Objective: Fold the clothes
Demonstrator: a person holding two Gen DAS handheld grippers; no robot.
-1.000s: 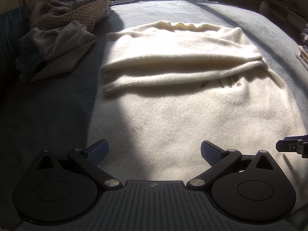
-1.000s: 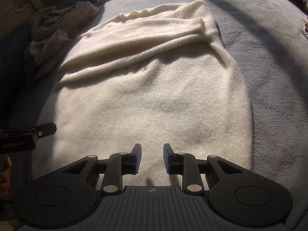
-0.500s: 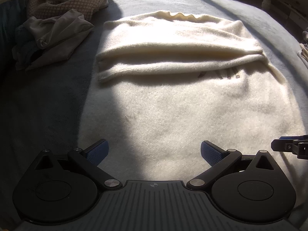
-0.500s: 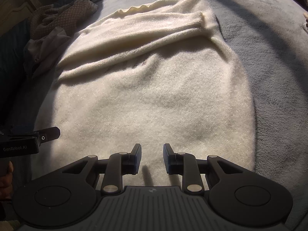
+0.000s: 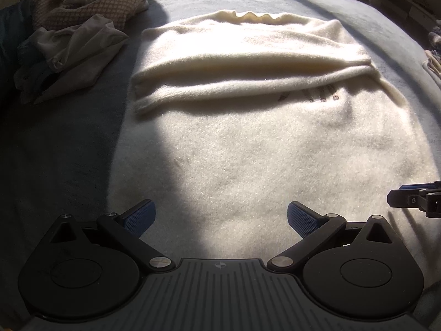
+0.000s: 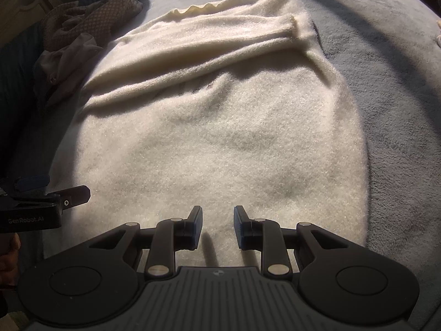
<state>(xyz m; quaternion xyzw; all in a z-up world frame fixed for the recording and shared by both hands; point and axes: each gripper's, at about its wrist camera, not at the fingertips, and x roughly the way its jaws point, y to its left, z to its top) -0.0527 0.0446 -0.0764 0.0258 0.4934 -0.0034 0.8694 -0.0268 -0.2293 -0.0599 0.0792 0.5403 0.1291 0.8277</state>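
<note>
Your cream sweater (image 5: 248, 151) lies flat on the bed (image 5: 69, 143), w/ both sleeves folded across the chest area as two long soft rolls. It's fuzzy knit w/ a wavy ribbed edge at the far end. A dark print shows just below the sleeves, mostly covered, so you can't read it.

Beyond the sweater's far left corner sits a heap of other clothes: a crumpled beige garment (image 5: 71, 52) and a diamond-patterned cloth (image 5: 104, 2), both off the sweater. Nothing lies on top of the sweater's near half.

Left tongs (image 5: 219, 219) are spread wide, blue ribbed pads (image 5: 139, 218) over the near hem, nothing between them. Right tongs (image 6: 217, 226) stand narrowly apart, gap empty, over the near hem too; whether the tips touch the knit can't be told.

The bed cover is short grey-blue pile. Hard sunlight & deep shadow split the scene; the left side of the bed is nearly black. In the right view, your hand (image 6: 8, 259) is cut off at the frame edge.
</note>
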